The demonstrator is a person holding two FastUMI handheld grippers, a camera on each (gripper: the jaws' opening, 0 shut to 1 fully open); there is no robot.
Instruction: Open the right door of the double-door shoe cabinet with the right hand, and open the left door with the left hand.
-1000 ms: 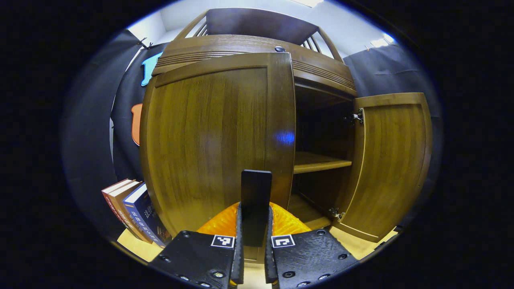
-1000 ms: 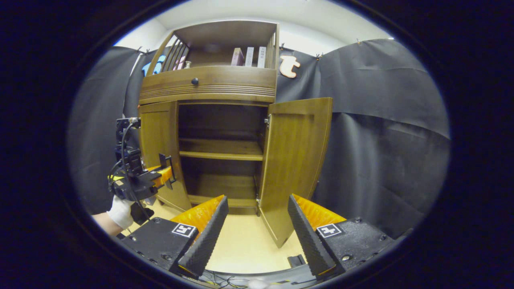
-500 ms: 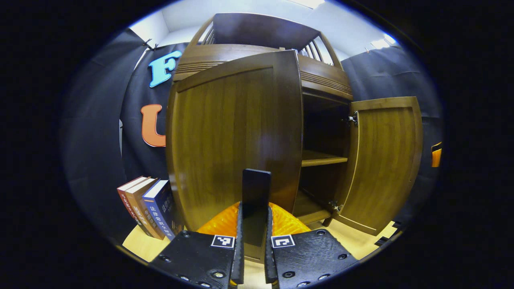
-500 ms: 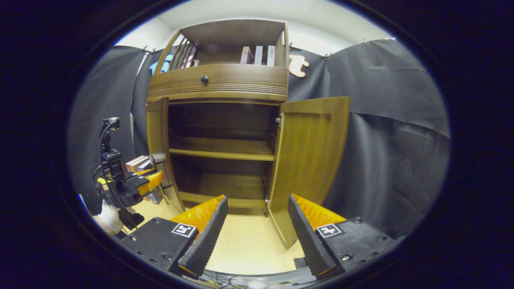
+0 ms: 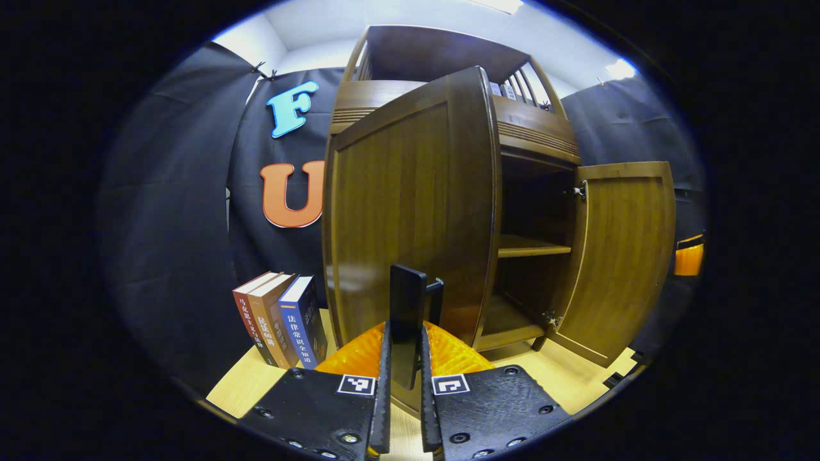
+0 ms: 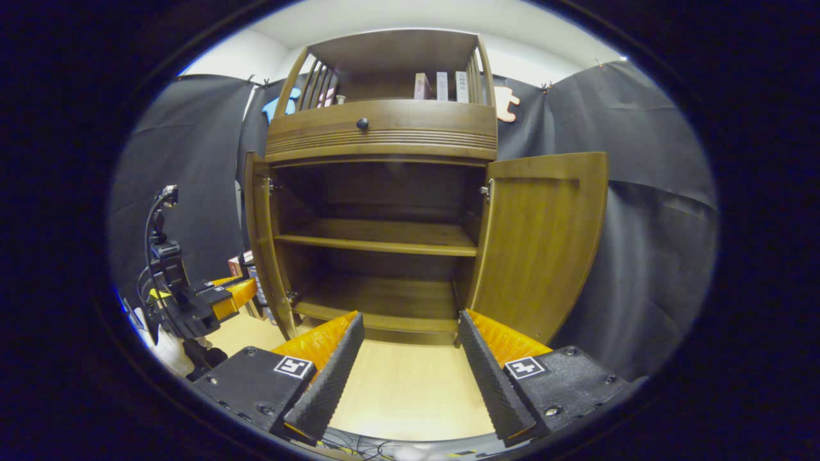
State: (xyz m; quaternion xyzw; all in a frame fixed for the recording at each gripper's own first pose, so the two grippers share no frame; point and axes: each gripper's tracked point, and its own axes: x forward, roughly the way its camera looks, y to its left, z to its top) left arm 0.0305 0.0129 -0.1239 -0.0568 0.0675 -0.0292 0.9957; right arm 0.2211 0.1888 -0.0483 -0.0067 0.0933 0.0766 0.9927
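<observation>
Closest in the left gripper view, the left gripper [image 5: 405,384] has its two fingers pinched on a dark, flat upright handle [image 5: 407,320] that sits at the free edge of the left door [image 5: 410,211]. That door stands tall, its long axis vertical, swung well out from the shoe cabinet [image 6: 378,224] so its outer face turns toward the camera and its free edge points out into the booth. Just beside the door's hinge side, a short row of books [image 5: 278,320] stands upright on the pale wooden floor [image 5: 576,384], leaning slightly against one another in front of the black cloth wall.

Nearest in the right gripper view, the right gripper [image 6: 410,371] is released, its fingers spread wide apart with nothing between them, hovering over the floor in front of the cabinet. Off to its left, the other gripper is seen with a gloved hand [image 6: 168,342] below it, next to the left door, seen edge-on here.

Farther back, the right door [image 6: 541,237] also hangs open, upright, its inner face showing. Between the doors the cabinet interior is exposed: one shelf [image 6: 378,237] across the middle and a bottom board, both bare. Above sits a drawer with a small round knob [image 6: 362,123], and on top an open railed shelf holding a few upright books [image 6: 442,86].
</observation>
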